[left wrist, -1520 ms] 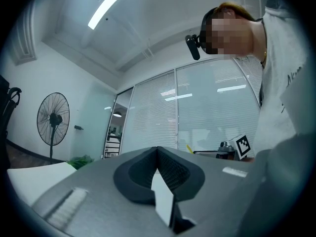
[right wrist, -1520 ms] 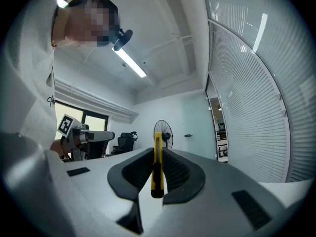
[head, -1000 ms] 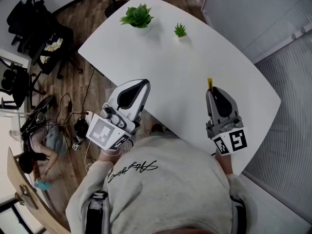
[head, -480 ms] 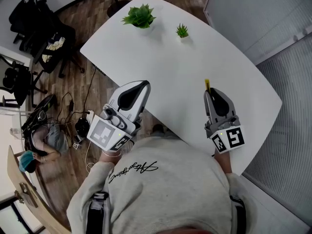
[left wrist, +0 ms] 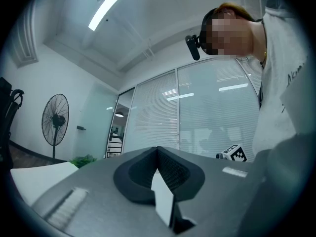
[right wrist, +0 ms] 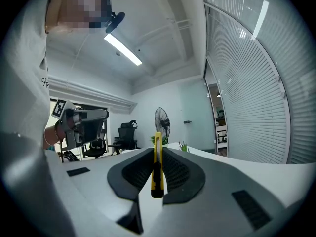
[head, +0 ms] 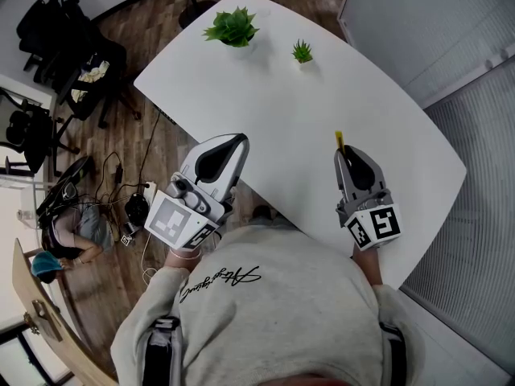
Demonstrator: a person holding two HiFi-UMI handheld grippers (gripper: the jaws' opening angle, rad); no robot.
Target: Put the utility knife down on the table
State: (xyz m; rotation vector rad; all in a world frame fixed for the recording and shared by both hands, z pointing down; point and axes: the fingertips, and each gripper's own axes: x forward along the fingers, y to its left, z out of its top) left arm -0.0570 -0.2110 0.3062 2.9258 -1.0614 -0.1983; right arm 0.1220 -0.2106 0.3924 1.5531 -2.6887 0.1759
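Note:
A yellow utility knife (right wrist: pixel 157 167) stands on edge between the jaws of my right gripper (right wrist: pixel 157 154), which is shut on it. In the head view its yellow tip (head: pixel 339 141) pokes out past the right gripper (head: pixel 344 153), low over the white table (head: pixel 282 111) near its front right. My left gripper (head: pixel 235 141) hangs at the table's near left edge, partly off it. In the left gripper view its jaws (left wrist: pixel 157 152) meet at the tips with nothing between them.
Two small potted plants, a large one (head: pixel 232 27) and a small one (head: pixel 302 51), stand at the table's far end. Office chairs (head: pixel 60 47) and cables (head: pixel 121 191) lie on the wooden floor to the left. Glass walls with blinds (head: pixel 475 207) run along the right.
My right gripper has sunk a little toward the table with the knife still in it. The left gripper has stayed put.

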